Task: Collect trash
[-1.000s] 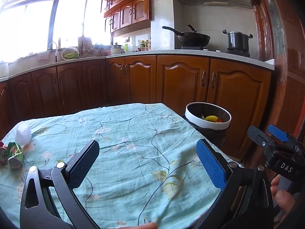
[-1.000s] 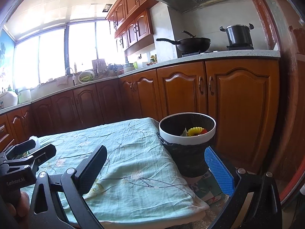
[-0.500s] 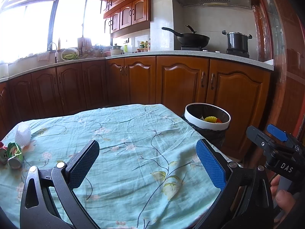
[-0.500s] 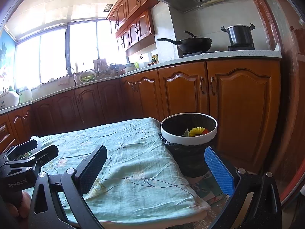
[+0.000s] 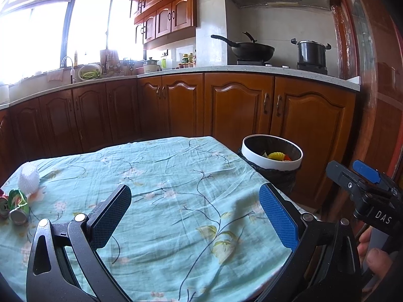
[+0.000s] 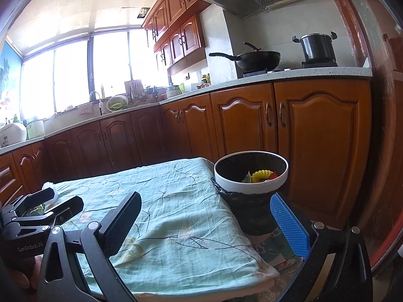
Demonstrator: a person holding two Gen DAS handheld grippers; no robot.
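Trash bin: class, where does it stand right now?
The trash bin stands on the floor off the table's far right corner, in front of the cabinets. In the right wrist view it is just beyond the open right gripper.

A surface (image 5: 176,264) covered by a wrinkled pale teal cloth (image 5: 161,176) printed with vines and flowers. At the cloth's far left edge lie a white foam fruit net (image 5: 28,181), and just in front of it a crushed green can (image 5: 17,206) on its side, touching a red-and-white can (image 5: 3,205) mostly cut off by the frame.
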